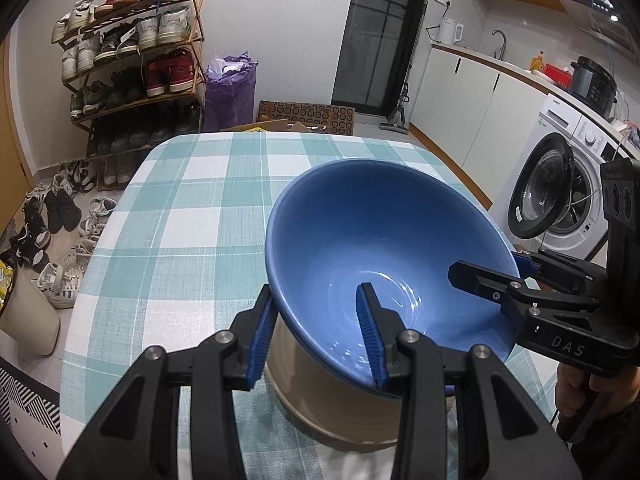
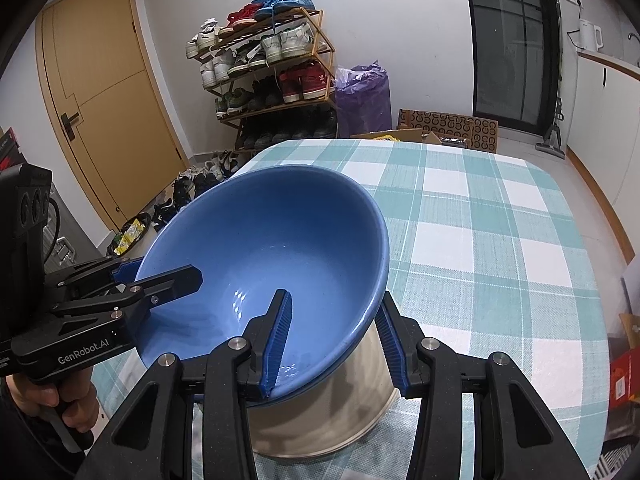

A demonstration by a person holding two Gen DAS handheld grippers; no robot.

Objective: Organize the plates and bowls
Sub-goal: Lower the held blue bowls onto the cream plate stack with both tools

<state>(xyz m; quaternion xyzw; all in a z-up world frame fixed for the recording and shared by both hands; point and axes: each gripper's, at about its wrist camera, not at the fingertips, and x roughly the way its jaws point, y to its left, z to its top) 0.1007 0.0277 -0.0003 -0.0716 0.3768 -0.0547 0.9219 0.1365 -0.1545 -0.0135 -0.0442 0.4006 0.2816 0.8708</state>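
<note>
You hold the blue bowl (image 1: 384,248) by its rim, left gripper (image 1: 320,336) and right gripper (image 2: 332,344) both clamped; next, seat it level, then release.

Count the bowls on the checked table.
1: a blue bowl, tilted, both claws clamped on its rim. It sits atop a cream vessel, possibly another bowl; more may be nested underneath.
</note>
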